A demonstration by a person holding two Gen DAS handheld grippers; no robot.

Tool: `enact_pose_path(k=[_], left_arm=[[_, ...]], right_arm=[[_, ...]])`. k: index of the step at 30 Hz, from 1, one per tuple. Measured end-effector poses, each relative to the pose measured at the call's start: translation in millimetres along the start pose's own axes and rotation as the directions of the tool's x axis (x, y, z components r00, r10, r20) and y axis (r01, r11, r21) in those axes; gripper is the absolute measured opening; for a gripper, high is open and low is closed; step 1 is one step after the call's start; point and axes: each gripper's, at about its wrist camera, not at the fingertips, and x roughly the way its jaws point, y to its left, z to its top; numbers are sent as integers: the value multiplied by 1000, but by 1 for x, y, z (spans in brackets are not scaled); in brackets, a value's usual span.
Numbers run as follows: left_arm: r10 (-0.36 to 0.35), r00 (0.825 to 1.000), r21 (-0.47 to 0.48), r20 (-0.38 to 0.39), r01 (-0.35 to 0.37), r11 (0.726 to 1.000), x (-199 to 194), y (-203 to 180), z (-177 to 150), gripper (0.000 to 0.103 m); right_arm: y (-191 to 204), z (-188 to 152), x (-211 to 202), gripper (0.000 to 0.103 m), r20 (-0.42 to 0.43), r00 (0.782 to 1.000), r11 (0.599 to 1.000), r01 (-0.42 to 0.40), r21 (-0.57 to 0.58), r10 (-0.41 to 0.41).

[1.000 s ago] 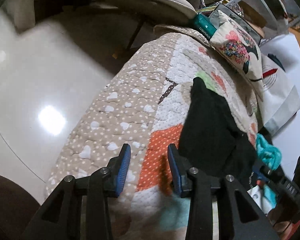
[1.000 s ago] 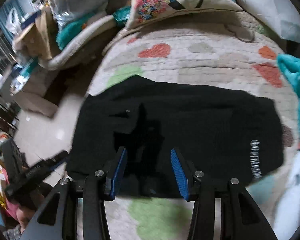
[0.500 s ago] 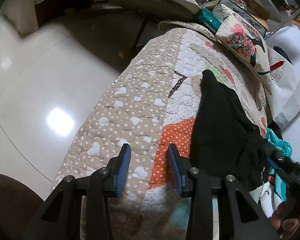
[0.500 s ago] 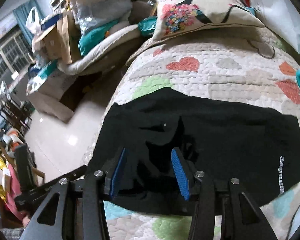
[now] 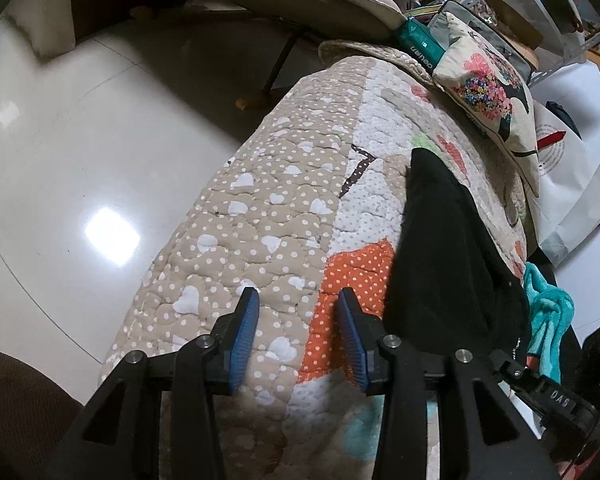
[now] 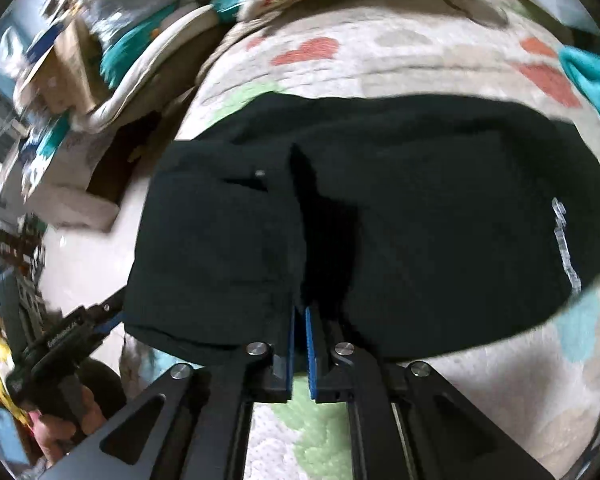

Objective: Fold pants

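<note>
Black pants (image 6: pixel 420 216) lie folded on a patchwork quilt (image 6: pixel 380 60), with white lettering near their right end. My right gripper (image 6: pixel 299 312) is shut on the near edge of the pants, pinching a ridge of fabric. In the left wrist view the pants (image 5: pixel 440 248) lie right of my left gripper (image 5: pixel 298 300), which is open and empty above the quilt's dotted side (image 5: pixel 260 216), just left of the pants' edge. The left gripper also shows in the right wrist view (image 6: pixel 84 320), low at the left.
A floral pillow (image 5: pixel 488 88) lies at the far end of the quilt. A teal cloth (image 5: pixel 548 304) sits at the right beside the pants. A glossy tiled floor (image 5: pixel 80 140) drops off to the left. Boxes and bags (image 6: pixel 60 60) are piled beyond.
My right gripper has closed on the near edge of the pants; it was open before. My left gripper stays open and has shifted slightly along the quilt's side.
</note>
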Motion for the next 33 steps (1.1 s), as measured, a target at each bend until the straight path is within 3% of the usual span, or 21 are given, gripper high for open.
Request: enact_pose_path(k=[3,6,9,13,14,19,21,25,28,31,33], left_arm=[[2,1000,2,0,-2,1000,1,0,0,40],[12,1000,18,5,-12,1000,1,-3,0,42],[19,1000,31,7,-19,999,1,-4,-1,43],[24,1000,34,7,-24,999,1,-5,-1,43],[26,1000,36,7,-26,999,1,-5,-1,43],[31,999,44,4,-32,999,2,-6,2,43],[11,1000,40,1,-11,999,-1,-9,5,43],[-40,999,106,-16,42,993,-19,-37,11,43],[-62,998,261,-24,66,963,-32,-88,16,47],[-88,995,414,-48,100,905,-36,-146,21,54],[-82,994,507,-69,105,856,-29,-190,20,59]], right_arm=[[5,3,-27,9,121,991,999,48,4,-48],[26,8,-40,9,184,983,998,6,-62,5],[50,18,-22,12,139,987,989,-59,-135,78],[42,31,30,40,25,1000,997,10,-80,-8],[38,31,35,40,28,999,998,19,-67,-18],[24,19,-25,41,191,981,1000,-24,-14,26],[11,7,-50,46,252,968,1000,-8,11,5],[-47,-19,-85,48,328,944,981,-21,194,-44],[-87,-37,-90,48,342,938,928,-74,366,-60],[-120,-51,-88,48,340,939,857,-136,497,-49],[-127,-54,-85,48,331,942,841,-139,523,-50]])
